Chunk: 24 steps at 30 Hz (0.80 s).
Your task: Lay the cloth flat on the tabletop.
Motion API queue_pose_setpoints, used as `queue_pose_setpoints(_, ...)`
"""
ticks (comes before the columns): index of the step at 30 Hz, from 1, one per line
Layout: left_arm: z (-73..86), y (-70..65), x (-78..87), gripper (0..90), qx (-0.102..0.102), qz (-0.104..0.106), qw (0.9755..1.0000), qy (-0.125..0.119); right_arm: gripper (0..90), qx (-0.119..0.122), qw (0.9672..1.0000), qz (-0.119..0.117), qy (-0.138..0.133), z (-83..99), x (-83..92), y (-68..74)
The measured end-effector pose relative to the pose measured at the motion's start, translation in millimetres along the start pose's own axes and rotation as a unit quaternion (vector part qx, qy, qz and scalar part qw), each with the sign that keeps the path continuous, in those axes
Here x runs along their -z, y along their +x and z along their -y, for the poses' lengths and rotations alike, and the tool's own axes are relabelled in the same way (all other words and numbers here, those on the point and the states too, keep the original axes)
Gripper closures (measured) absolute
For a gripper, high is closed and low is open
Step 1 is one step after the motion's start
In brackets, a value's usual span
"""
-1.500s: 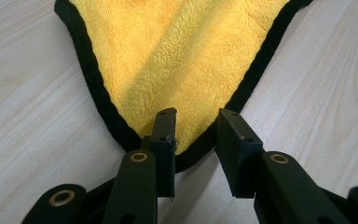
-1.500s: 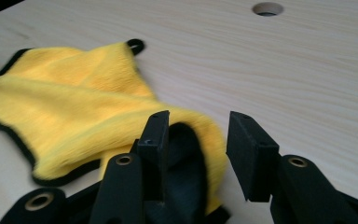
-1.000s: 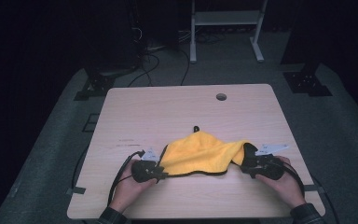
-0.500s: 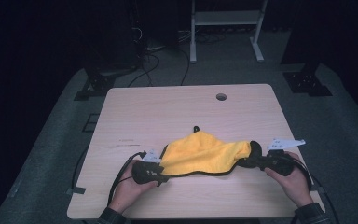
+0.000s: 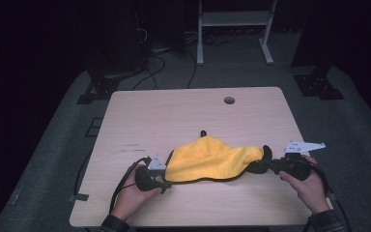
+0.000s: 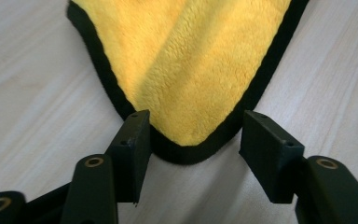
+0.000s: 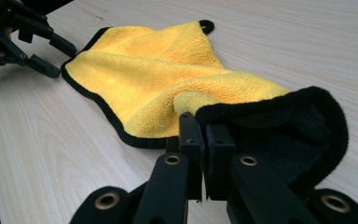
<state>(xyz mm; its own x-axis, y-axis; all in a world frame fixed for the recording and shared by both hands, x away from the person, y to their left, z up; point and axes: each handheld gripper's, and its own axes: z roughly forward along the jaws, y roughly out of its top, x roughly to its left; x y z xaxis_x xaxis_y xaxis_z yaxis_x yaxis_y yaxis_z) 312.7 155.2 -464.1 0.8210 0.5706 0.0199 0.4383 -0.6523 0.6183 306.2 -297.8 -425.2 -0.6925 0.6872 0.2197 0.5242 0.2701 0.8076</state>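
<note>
right gripper view: the right gripper [image 7: 200, 140] pinches the black-backed corner of the yellow microfibre cloth [image 7: 168, 79], lifted off the wooden table [image 7: 51, 154]. the left gripper [image 6: 193, 135] has just been opening; its jaws stand apart around the cloth's near corner, not pressing it.

— Inspector: Cloth [image 7: 168, 79] finish?
— Me: Fluffy yellow pile, matt, with black stitched edging and a black fleecy underside.
— Inspector: Table [image 5: 174, 116]?
— Me: Pale wood-grain top, smooth, faint sheen. My fingers [image 6: 133, 140] are matt black plastic with brass-coloured rivets.
</note>
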Motion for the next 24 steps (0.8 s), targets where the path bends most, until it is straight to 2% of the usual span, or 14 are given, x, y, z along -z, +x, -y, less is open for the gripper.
queue_pose_setpoints(2,-1.3,-1.5,-0.8,41.7,0.005,-0.003,1.0000,-0.002,86.6,0.000,1.0000,0.000,0.001,0.1,0.2,0.2)
queue_pose_setpoints(5,-2.9,-3.0,-1.1,56.4,0.007,-0.005,0.9999,-0.007,86.6,0.000,1.0000,0.000,0.000,0.2,0.5,-0.2)
queue_pose_setpoints(7,-5.7,-4.0,-1.3,68.4,0.010,-0.007,0.9999,0.000,86.6,0.001,1.0000,0.001,0.000,0.1,0.8,-0.2)
queue_pose_setpoints(8,-5.7,-4.0,-1.3,78.4,0.010,-0.007,0.9999,0.000,86.6,0.001,1.0000,0.001,0.000,0.1,0.8,-0.2)
queue_pose_setpoints(11,-7.2,-4.0,-0.9,80.2,0.015,-0.004,0.9999,0.007,86.7,0.000,1.0000,0.000,0.000,-0.3,1.8,0.7)
queue_pose_setpoints(13,-7.1,-2.9,1.5,81.0,0.023,0.004,0.9997,0.001,86.7,0.003,1.0000,0.000,-0.003,-1.4,3.6,1.1)
queue_pose_setpoints(14,-7.5,-0.1,8.5,81.0,0.039,0.015,0.9990,-0.019,86.8,0.003,1.0000,0.000,-0.005,-1.9,4.4,1.3)
queue_pose_setpoints(17,-10.5,6.0,24.9,81.4,0.058,0.017,0.9961,-0.064,86.9,0.004,0.9998,0.004,-0.019,-8.0,11.3,-0.6)
queue_pose_setpoints(19,-13.8,10.7,37.1,81.6,0.069,0.017,0.9928,-0.097,86.9,0.004,0.9996,0.005,-0.027,-12.5,14.1,-2.1)
queue_pose_setpoints(20,-16.4,12.7,43.9,81.7,0.075,0.017,0.9902,-0.117,87.0,0.006,0.9995,0.007,-0.029,-15.4,15.5,-2.8)
queue_pose_setpoints(24,-24.1,19.4,60.8,81.8,0.084,0.016,0.9832,-0.161,87.0,0.008,0.9988,0.012,-0.047,-28.2,21.3,-5.6)
